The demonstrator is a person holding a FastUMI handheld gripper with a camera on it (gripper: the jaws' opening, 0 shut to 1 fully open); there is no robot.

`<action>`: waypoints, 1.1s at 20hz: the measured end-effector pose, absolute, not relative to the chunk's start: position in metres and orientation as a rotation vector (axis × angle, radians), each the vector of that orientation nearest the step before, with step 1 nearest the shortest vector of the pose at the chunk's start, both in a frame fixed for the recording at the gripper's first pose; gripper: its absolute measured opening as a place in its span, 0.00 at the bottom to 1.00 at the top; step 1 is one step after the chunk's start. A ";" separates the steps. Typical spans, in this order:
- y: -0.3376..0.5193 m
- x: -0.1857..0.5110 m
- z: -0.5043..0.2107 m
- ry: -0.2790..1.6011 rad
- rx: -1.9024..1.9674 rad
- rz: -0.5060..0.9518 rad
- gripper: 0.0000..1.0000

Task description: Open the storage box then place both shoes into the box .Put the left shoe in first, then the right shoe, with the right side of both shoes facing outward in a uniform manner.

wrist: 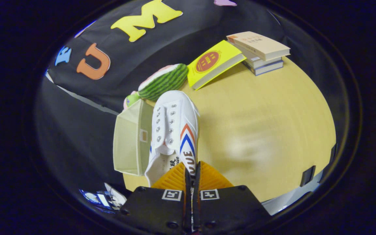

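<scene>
The white canvas shoe was clamped at its heel side wall by the tool, toe pointing ahead. The beige storage box sat just left; watermelon plush and books lay beyond on the worktop.

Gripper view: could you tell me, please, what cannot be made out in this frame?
- Shoe: its heel end is hidden behind the gripper, whose fingers pinch the shoe's side wall.
- Storage box: the shoe hides its right part; its inside faces away.
- Table: a patch ahead of the fingers is blurred.
- Stacked books: cover print too small to read.
- Striped plush toy: its lower end sits behind the box.
</scene>
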State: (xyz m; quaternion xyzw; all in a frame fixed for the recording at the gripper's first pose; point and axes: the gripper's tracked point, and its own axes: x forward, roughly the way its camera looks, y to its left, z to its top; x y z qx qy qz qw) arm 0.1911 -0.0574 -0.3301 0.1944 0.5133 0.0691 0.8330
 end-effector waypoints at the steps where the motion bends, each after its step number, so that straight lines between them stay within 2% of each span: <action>1: -0.052 0.197 -0.329 1.062 0.402 0.157 0.07; 12: 0.005 0.200 -0.340 0.937 0.358 0.205 0.07; 22: -0.008 0.208 -0.339 0.737 0.273 0.073 0.08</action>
